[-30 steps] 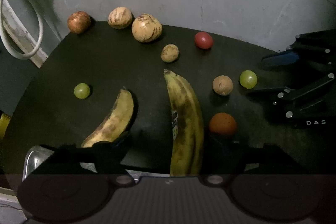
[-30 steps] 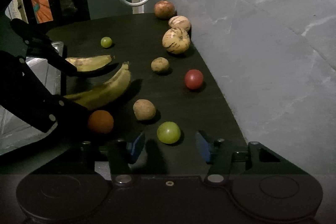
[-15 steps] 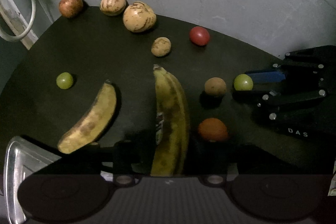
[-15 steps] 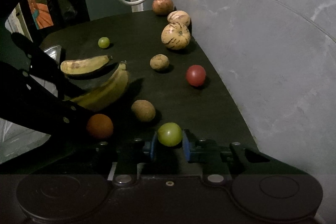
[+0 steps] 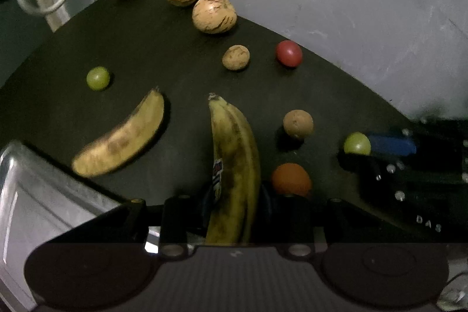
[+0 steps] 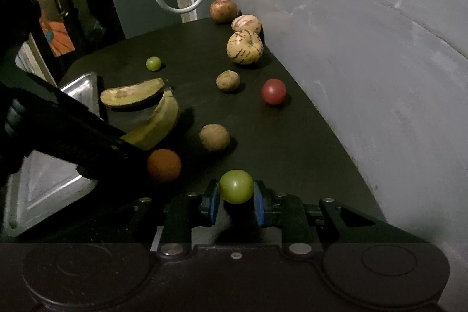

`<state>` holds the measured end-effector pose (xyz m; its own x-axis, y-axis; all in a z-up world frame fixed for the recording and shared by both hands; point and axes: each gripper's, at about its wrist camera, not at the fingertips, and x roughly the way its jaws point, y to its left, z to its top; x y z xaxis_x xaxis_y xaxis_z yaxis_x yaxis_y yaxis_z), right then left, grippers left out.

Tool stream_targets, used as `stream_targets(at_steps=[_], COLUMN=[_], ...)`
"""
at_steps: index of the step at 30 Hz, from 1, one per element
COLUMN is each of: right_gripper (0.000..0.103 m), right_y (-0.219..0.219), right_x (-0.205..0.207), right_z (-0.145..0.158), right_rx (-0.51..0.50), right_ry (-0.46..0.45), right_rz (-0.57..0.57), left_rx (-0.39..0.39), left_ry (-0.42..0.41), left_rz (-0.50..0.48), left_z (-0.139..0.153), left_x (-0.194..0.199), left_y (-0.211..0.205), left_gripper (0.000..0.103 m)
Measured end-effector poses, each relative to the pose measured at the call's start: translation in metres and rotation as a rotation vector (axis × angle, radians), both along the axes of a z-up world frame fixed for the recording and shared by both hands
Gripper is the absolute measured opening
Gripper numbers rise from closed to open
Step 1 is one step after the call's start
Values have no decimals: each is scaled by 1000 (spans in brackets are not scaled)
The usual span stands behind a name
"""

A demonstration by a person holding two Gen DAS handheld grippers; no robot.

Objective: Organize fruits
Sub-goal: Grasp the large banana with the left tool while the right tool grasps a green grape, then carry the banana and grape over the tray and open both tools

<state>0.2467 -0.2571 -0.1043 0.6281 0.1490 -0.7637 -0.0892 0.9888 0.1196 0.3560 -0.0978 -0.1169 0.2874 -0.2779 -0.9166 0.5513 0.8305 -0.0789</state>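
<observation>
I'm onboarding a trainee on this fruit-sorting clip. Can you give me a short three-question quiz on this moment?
1. What is the right gripper shut on? A) red fruit B) green grape C) orange
2. True or false: both bananas lie in the metal tray.
3. How many green grapes are in view?

Key:
1. B.
2. False: neither is in the tray.
3. Two: the held one and a second grape beyond the bananas.
</observation>
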Motion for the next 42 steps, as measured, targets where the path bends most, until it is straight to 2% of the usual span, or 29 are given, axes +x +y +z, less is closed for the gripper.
stream_targets(at_steps=[9, 14, 20, 25, 28, 32, 37, 42], right_gripper=[26, 26, 26, 26, 26, 26, 26, 26], right_y=[9, 30, 70, 111, 141, 184, 232, 264], right_x=[-47, -50, -30, 8, 38, 79, 126, 146], right_z=[32, 59, 98, 136, 147, 136, 87, 39], right_rx=[27, 38, 70, 89, 90, 73, 55, -10], right_ry=[2, -32, -109, -179, -203, -197, -108, -17], right_rz=[-39, -15, 85, 215, 283, 345, 358, 361], left_rx=[-139, -224, -290, -298, -295, -284, -264, -247], left_ry=[28, 40, 13, -43, -84, -120, -120, -86], left_rz=[99, 177, 286, 374, 420, 481, 512, 522], left_z=[23, 34, 51, 64, 70, 67, 48, 23], left_x=[-30, -44, -50, -44, -38, -25, -10, 5], left_y=[33, 67, 123, 180, 214, 253, 290, 313], left_gripper=[36, 36, 36, 36, 37, 37, 37, 37])
